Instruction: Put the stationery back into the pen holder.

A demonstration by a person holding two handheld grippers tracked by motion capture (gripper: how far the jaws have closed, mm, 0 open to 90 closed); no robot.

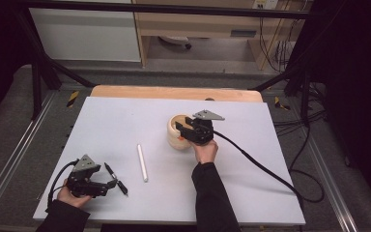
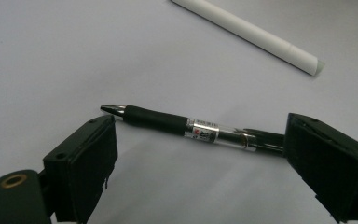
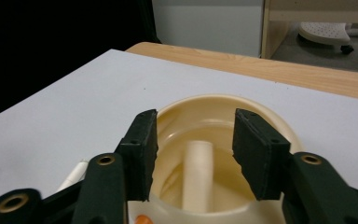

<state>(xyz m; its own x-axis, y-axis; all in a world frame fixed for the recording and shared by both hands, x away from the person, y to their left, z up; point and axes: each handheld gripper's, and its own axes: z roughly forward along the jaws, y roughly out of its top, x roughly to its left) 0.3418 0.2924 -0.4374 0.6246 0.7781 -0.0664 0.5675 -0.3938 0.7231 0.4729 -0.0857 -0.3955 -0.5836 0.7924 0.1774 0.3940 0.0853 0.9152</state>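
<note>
Lying near the table's [image 1: 125, 116] front-left corner, the black pen [image 1: 115, 178] sits between the spread jaws of the left gripper [image 1: 107, 186], untouched. A white pen [image 1: 142, 162] lies mid-table with open room around it. The right gripper [image 1: 186, 129], jaws apart, hovers over the cream cup [image 1: 176, 138], which holds a cream tube [image 3: 198, 175].

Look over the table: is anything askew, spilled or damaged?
Nothing stands out. The black pen and white pen lie flat and whole on the table, the cream pot stands upright with one pen inside, and nothing has spilled.
</note>
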